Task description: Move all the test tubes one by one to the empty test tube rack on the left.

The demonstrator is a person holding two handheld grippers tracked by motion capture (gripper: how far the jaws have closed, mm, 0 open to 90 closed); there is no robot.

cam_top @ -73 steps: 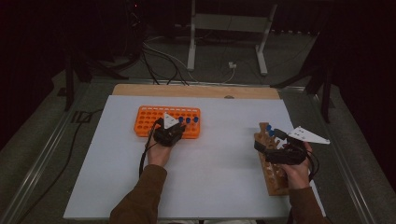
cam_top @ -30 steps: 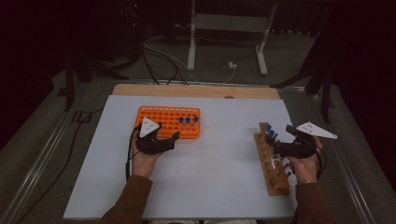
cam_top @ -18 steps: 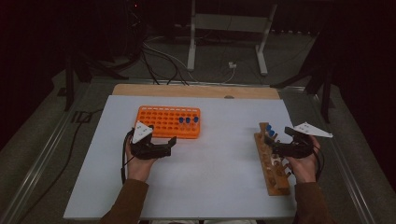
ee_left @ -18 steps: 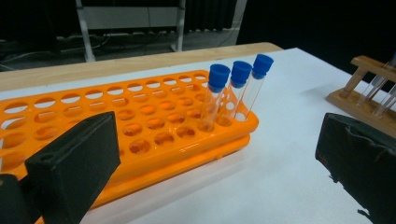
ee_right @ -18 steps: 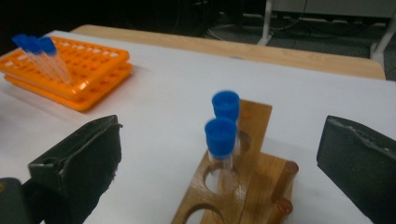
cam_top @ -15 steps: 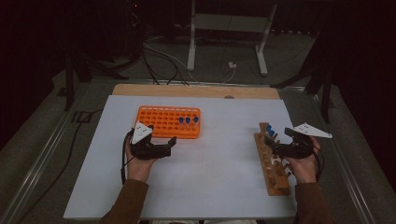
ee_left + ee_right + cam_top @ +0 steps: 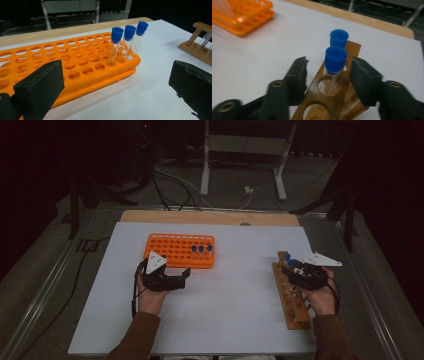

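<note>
- On the white desk (image 7: 240,310) in the high view, an orange rack (image 7: 172,251) lies to the left of centre with three blue-capped tubes (image 7: 201,250) standing near its right end, and a wooden rack (image 7: 295,312) lies along the right edge. The left gripper (image 7: 186,279) rests just in front of the orange rack with its jaws spread wide and nothing between them. The right gripper (image 7: 291,268) sits over the far end of the wooden rack, held by the person's right hand (image 7: 320,295).
- Along the left gripper view, the two black jaws stand far apart at the picture's lower corners, with bare desk between them. The orange rack (image 7: 75,65) is just beyond, its three capped tubes (image 7: 128,41) upright in a row at the near right corner. The wooden rack (image 7: 197,48) shows well off at the right edge.
- Along the right gripper view, the jaws have just been closing and now flank a capped tube (image 7: 334,67) that stands upright in a hole of the wooden rack (image 7: 329,97); a gap remains on each side, so the pads do not press on it. A second capped tube (image 7: 339,38) stands just behind. The orange rack (image 7: 242,15) is blurred at the upper left.
</note>
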